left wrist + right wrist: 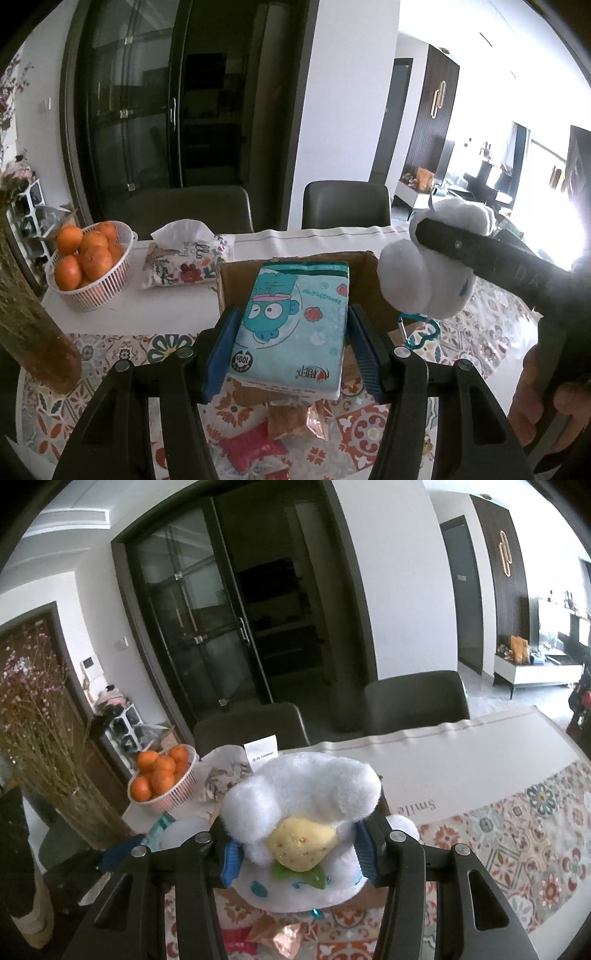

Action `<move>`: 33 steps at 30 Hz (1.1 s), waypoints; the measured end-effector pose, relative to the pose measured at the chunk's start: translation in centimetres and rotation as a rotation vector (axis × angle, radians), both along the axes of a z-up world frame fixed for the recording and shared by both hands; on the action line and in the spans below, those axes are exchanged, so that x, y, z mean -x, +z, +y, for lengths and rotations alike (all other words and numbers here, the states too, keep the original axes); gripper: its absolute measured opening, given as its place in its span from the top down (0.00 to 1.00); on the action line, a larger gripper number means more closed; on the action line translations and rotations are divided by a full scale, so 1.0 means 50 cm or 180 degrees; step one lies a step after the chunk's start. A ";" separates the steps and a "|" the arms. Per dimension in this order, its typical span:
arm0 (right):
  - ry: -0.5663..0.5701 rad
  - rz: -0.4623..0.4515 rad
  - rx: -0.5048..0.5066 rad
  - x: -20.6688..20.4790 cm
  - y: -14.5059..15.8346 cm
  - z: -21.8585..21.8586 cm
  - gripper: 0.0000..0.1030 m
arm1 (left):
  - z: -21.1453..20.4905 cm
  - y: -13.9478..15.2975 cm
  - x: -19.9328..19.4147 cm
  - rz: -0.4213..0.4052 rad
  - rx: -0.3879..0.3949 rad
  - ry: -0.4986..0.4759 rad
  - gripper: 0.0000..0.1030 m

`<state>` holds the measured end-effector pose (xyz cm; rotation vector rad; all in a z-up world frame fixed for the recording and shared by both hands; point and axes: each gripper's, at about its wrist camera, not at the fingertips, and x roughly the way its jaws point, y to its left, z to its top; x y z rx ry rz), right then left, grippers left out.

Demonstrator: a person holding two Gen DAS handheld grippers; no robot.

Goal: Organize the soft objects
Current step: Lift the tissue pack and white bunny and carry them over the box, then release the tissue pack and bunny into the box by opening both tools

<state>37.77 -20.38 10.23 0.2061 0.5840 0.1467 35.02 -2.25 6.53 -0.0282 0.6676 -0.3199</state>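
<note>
My left gripper (291, 347) is shut on a light blue tissue pack (291, 325) with a cartoon fish face, held above the near edge of an open cardboard box (365, 273). My right gripper (295, 845) is shut on a white plush toy (303, 797) with a yellow strawberry on its front. In the left wrist view the plush (424, 280) hangs in the right gripper's jaws to the right of the box, with a teal carabiner clip (419, 330) dangling under it.
A white basket of oranges (88, 258) and a floral tissue pouch (184, 258) stand at the table's far left. A vase of dried flowers (33, 314) is at near left. Snack packets (258, 443) lie on the patterned tablecloth (491, 332). Two dark chairs (345, 205) stand behind the table.
</note>
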 end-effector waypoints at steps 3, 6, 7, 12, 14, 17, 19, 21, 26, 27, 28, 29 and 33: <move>0.0036 0.0028 0.0017 -0.024 -0.002 0.001 0.51 | 0.000 -0.002 -0.022 0.0048 0.0018 0.0009 0.44; 0.0050 0.0117 0.0004 -0.053 -0.012 -0.002 0.51 | -0.003 -0.007 -0.044 0.0101 0.0027 0.0021 0.44; 0.0049 0.0160 -0.0025 -0.065 -0.019 -0.005 0.51 | -0.005 -0.009 -0.054 0.0115 0.0024 0.0039 0.44; 0.0079 0.0355 -0.0106 -0.107 -0.051 -0.015 0.51 | -0.016 -0.022 -0.094 0.0193 0.0032 0.0022 0.44; 0.0085 0.0443 -0.0130 -0.124 -0.067 -0.018 0.51 | -0.018 -0.030 -0.108 0.0227 0.0030 0.0030 0.44; 0.0079 0.0578 -0.0175 -0.147 -0.094 -0.027 0.51 | -0.027 -0.049 -0.134 0.0313 0.0006 0.0016 0.44; 0.0067 0.0643 -0.0177 -0.158 -0.108 -0.030 0.51 | -0.032 -0.062 -0.146 0.0370 -0.0016 0.0017 0.44; 0.0085 0.0725 -0.0183 -0.170 -0.126 -0.030 0.51 | -0.035 -0.076 -0.158 0.0438 -0.0033 0.0019 0.47; 0.0135 0.0896 -0.0223 -0.190 -0.160 -0.023 0.51 | -0.046 -0.105 -0.182 0.0575 -0.0079 -0.0010 0.51; 0.0151 0.0926 -0.0233 -0.194 -0.166 -0.023 0.50 | -0.047 -0.109 -0.184 0.0588 -0.0091 -0.0010 0.51; 0.0174 0.0947 -0.0246 -0.197 -0.170 -0.022 0.50 | -0.048 -0.112 -0.187 0.0604 -0.0110 -0.0001 0.51; 0.0175 0.0980 -0.0269 -0.199 -0.175 -0.023 0.49 | -0.049 -0.114 -0.188 0.0609 -0.0126 0.0007 0.50; 0.0159 0.1065 -0.0252 -0.201 -0.184 -0.022 0.43 | -0.046 -0.117 -0.183 0.0602 -0.0203 0.0058 0.49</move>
